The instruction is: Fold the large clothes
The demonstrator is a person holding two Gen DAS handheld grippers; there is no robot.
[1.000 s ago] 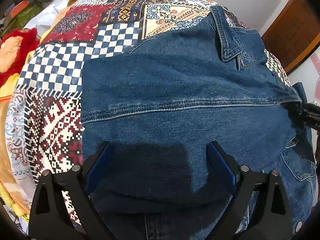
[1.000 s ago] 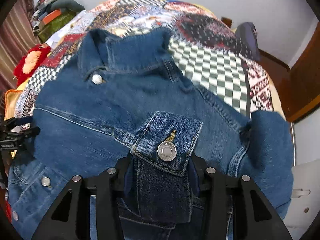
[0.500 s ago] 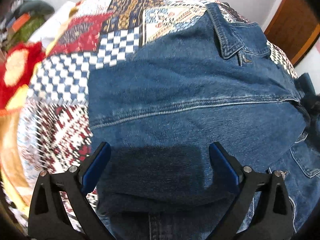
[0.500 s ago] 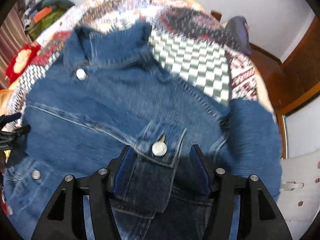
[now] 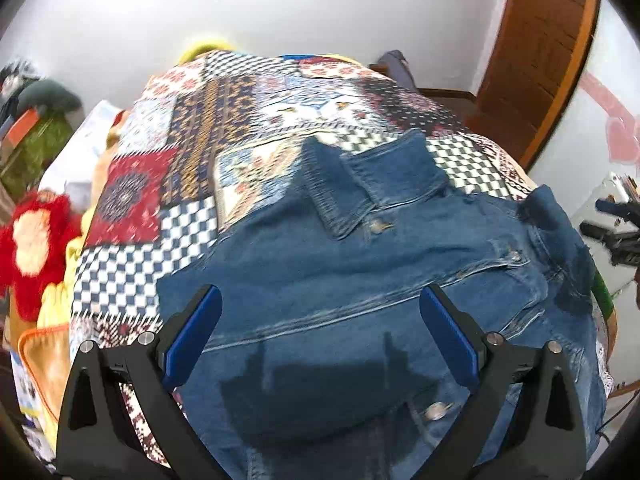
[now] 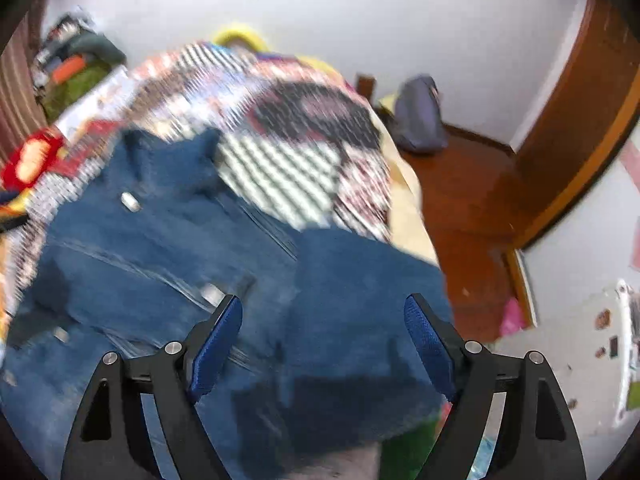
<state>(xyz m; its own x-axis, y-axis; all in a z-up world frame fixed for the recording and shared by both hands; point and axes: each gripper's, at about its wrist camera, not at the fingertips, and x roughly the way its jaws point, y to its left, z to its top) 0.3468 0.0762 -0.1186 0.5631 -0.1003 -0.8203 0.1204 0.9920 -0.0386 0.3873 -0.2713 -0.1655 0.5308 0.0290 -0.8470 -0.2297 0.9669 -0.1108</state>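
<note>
We see a patchwork bedspread [image 5: 192, 208] of checks and florals filling the middle of the left wrist view, and across its near half lies the denim jacket [image 5: 360, 280], spreading from 6 o'clock out to 3 o'clock, its collar [image 5: 360, 184] pointing toward 12 o'clock. We see the same jacket [image 6: 168, 248] in the right wrist view, heavily blurred, draped from 9 o'clock down to 6 o'clock. A brown wooden door [image 5: 548, 52] stands at 2 o'clock, and a red plush toy [image 5: 32, 240] sits at 9 o'clock beside the bed. Our left gripper [image 5: 320, 328] hovers over the denim with its blue-padded fingers [image 5: 192, 336] spread wide and nothing between them; our right gripper [image 6: 324, 336] is likewise spread wide and empty above the cloth. The metal snap buttons [image 5: 436, 410] are too blurred for us to read any writing or brand.
</note>
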